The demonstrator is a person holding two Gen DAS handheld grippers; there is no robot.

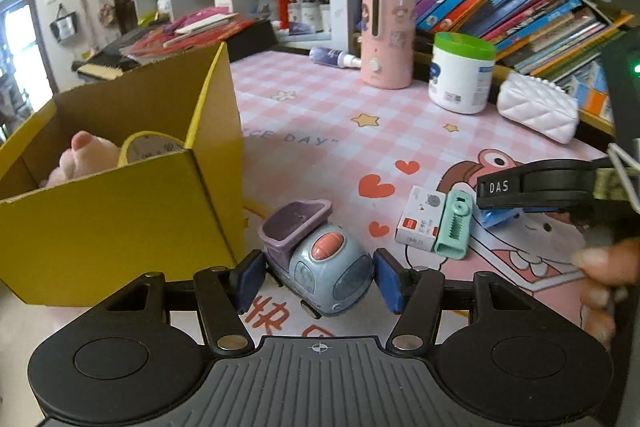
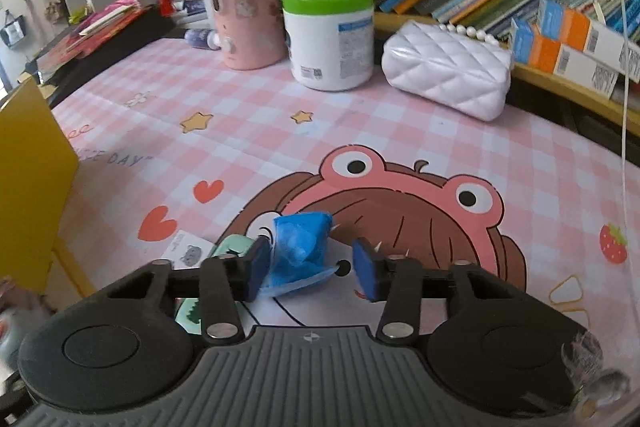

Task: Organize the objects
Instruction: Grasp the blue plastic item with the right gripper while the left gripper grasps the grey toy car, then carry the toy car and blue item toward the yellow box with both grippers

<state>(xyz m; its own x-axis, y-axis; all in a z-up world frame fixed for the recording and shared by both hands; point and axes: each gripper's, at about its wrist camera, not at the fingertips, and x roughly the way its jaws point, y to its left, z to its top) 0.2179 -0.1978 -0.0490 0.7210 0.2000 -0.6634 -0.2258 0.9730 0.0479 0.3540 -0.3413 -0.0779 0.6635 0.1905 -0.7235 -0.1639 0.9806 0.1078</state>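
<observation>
In the left wrist view my left gripper [image 1: 316, 281] is open, its blue pads on either side of a blue-grey toy car with a purple tub [image 1: 316, 259], close to its sides. A yellow cardboard box [image 1: 120, 219] stands just left, holding a pink plush [image 1: 80, 157]. In the right wrist view my right gripper [image 2: 310, 269] is open around a crumpled blue packet [image 2: 300, 247], which touches the left pad. A mint green clip [image 1: 454, 223] and a small white box [image 1: 420, 219] lie beside it.
At the back of the pink checked table stand a pink cylinder appliance [image 2: 244, 3], a white tub with a green lid [image 2: 330, 35] and a white quilted purse [image 2: 446, 71]. Bookshelves rise behind. The yellow box's wall [image 2: 32, 179] is at the left.
</observation>
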